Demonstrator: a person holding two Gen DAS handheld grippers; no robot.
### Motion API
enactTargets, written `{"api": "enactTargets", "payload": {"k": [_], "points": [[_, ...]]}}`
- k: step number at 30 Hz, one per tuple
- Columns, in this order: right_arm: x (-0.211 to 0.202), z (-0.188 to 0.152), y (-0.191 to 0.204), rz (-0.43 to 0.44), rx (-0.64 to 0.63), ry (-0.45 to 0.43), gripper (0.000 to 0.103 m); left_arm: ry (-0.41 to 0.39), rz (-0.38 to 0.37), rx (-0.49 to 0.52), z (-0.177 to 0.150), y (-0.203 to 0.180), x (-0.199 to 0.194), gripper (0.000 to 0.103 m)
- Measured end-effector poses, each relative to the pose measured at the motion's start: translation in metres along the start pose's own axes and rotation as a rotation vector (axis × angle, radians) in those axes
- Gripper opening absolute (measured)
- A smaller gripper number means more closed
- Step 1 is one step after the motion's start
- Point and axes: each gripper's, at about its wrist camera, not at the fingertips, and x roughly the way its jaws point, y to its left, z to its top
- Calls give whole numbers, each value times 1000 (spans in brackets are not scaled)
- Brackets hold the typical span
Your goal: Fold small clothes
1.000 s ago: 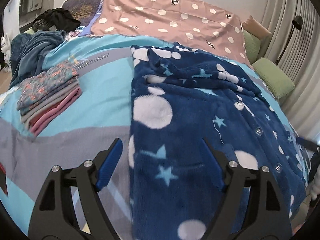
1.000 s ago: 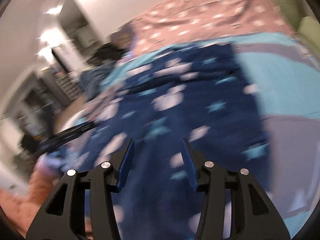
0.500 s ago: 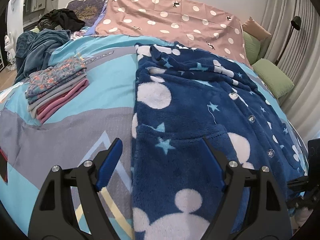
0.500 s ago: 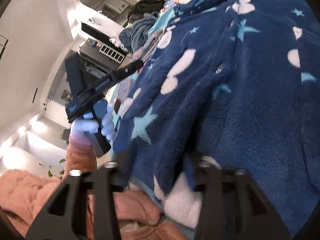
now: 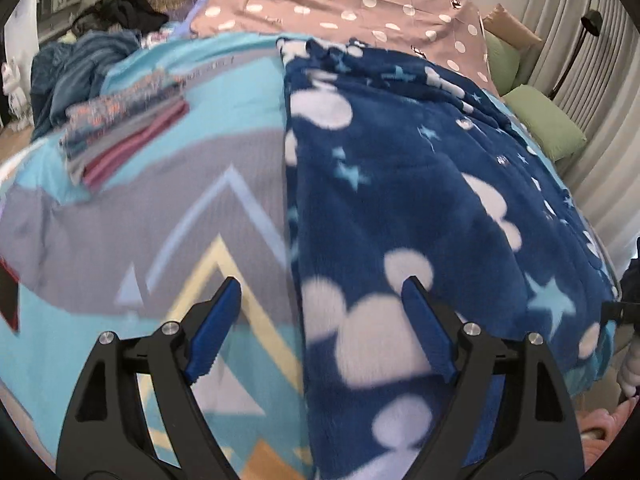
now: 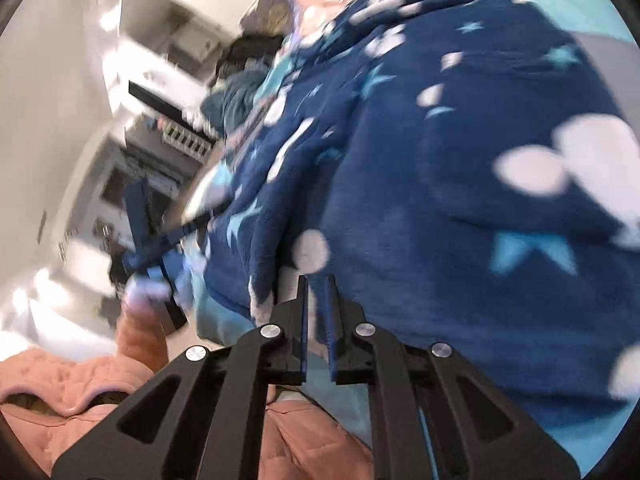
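A dark blue fleece garment (image 5: 400, 184) with white mouse heads and light blue stars lies spread flat on the bed. My left gripper (image 5: 320, 324) is open above its near left edge, one finger over the bedcover and one over the fleece. In the right wrist view my right gripper (image 6: 316, 292) has its jaws nearly together at the garment's (image 6: 460, 160) near hem; the view is blurred, and I cannot tell whether fabric is pinched between them.
A stack of folded clothes (image 5: 120, 128) sits on the turquoise and grey bedcover (image 5: 140, 220) to the left. A pink dotted sheet (image 5: 340, 4) and green pillows (image 5: 548, 124) lie at the back. Unfolded clothes (image 5: 84, 64) are heaped far left.
My left gripper has pulled back toward the garment's near hem. My right gripper's jaws have closed from wide open to nearly together at the hem's edge.
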Motion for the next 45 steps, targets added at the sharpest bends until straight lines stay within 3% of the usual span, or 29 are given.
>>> {"api": "enactTargets", "payload": {"k": [2, 5, 7, 11, 14, 15, 18, 20, 23, 25, 26, 27, 28, 29, 31, 37, 40, 45], "points": [[-27, -1, -1, -34, -2, -87, 13, 0, -24, -26, -6, 3, -3, 84], [-64, -2, -6, -165, 1, -196, 32, 10, -40, -33, -12, 4, -6, 83], [-82, -6, -16, -244, 31, -251, 35, 19, -50, -33, -15, 3, -9, 83], [-94, -24, -52, -281, 164, -261, 36, 37, -89, -49, -24, 5, -17, 82], [-83, -35, -74, -211, 279, -207, 38, 45, -123, -71, -31, 8, -22, 82], [-80, -35, -79, -179, 299, -195, 45, 47, -132, -81, -33, 8, -23, 82], [-72, -44, -90, -16, 360, -168, 55, 54, -187, -114, -37, 4, -24, 81], [-67, -39, -94, 59, 378, -175, 55, 59, -251, -124, -38, -1, -23, 81], [-56, -27, -95, 136, 390, -194, 55, 56, -276, -143, -34, -5, -17, 81], [-53, -20, -92, 136, 385, -201, 54, 46, -282, -157, -32, -5, -17, 80], [-51, -17, -90, 126, 379, -205, 50, 29, -286, -182, -31, -2, -17, 67], [-49, -15, -87, 101, 366, -205, 35, 16, -292, -207, -30, 1, -17, 36], [-47, -13, -87, 89, 361, -201, 25, 9, -340, -265, -31, 9, -15, 23], [-47, -12, -87, 88, 363, -204, 14, 1, -371, -311, -31, 14, -15, 20], [-55, -12, -85, 109, 363, -234, 12, -34, -377, -344, -31, 17, -19, 17], [-76, 0, -58, 141, 236, -302, 10, -130, -310, -189, -9, -12, -55, 15], [-80, 6, -45, 165, 186, -330, 10, -190, -315, -147, 3, -21, -77, 14], [-108, 8, -26, 209, 113, -409, 9, -234, -372, -168, 16, -20, -105, 13]]}}
